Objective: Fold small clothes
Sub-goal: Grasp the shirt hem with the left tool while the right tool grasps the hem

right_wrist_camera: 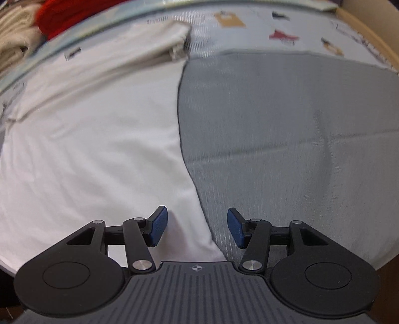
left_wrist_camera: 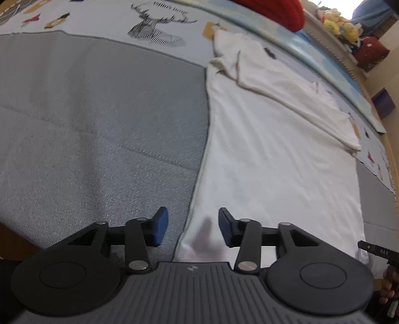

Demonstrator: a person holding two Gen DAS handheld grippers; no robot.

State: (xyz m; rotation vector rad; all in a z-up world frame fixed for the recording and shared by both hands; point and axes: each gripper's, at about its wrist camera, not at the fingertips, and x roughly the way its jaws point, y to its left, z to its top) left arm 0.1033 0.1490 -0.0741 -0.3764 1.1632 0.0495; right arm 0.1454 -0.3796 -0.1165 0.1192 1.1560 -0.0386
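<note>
A white garment (left_wrist_camera: 274,154) lies spread flat on a grey mat (left_wrist_camera: 99,124), with one side folded over at its far edge (left_wrist_camera: 286,82). My left gripper (left_wrist_camera: 193,229) is open and empty, low over the garment's near left corner, straddling its edge. In the right wrist view the same white garment (right_wrist_camera: 87,149) fills the left half, its folded part (right_wrist_camera: 139,47) at the top. My right gripper (right_wrist_camera: 197,228) is open and empty, straddling the garment's near right corner where it meets the grey mat (right_wrist_camera: 286,137).
A printed sheet with a deer drawing (left_wrist_camera: 159,27) lies under the mat. A red item (left_wrist_camera: 274,12) and plush toys (left_wrist_camera: 339,25) sit at the far edge. The wooden bed frame (right_wrist_camera: 374,32) runs along the right. The other gripper's tip (left_wrist_camera: 376,251) shows at the lower right.
</note>
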